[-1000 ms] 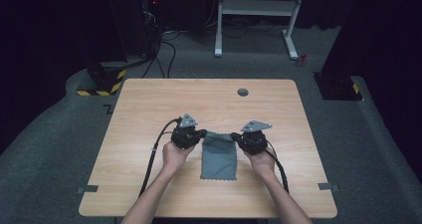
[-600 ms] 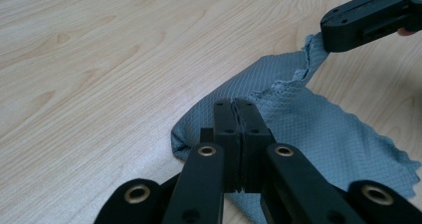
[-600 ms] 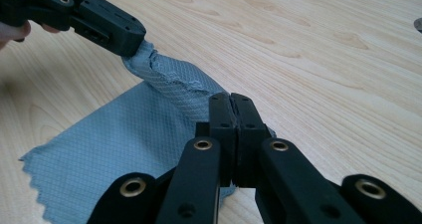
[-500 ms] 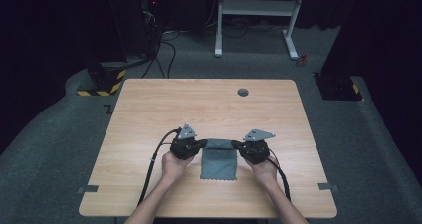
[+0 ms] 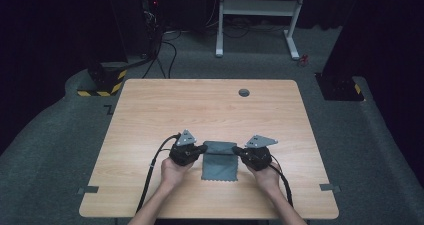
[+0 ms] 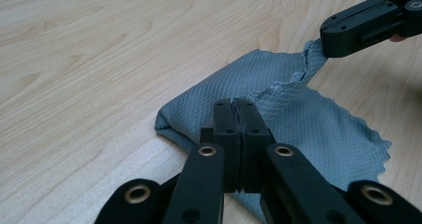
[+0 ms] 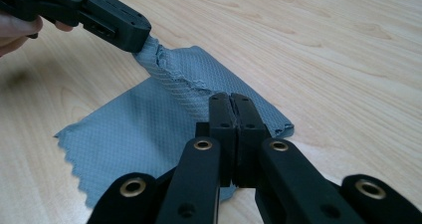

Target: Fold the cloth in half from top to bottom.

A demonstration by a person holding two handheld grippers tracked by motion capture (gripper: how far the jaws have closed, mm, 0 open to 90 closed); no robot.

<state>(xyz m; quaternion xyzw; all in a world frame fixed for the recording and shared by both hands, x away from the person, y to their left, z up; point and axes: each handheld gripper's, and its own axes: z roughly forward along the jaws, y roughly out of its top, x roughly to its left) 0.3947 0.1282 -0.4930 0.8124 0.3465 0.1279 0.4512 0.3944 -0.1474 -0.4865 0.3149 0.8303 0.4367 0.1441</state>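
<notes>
Both grippers, left (image 5: pixel 199 149) and right (image 5: pixel 240 150), clamp opposite corners of the grey microfibre cloth (image 5: pixel 218 166), its lifted edge stretched taut between them above the wooden table (image 5: pixel 150 110).

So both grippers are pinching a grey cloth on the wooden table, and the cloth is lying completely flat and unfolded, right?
Not quite. The cloth is folded over, not flat: its far part doubles back over the near part, as the left gripper view shows. Both the left gripper and right gripper do pinch it on the table.
</notes>
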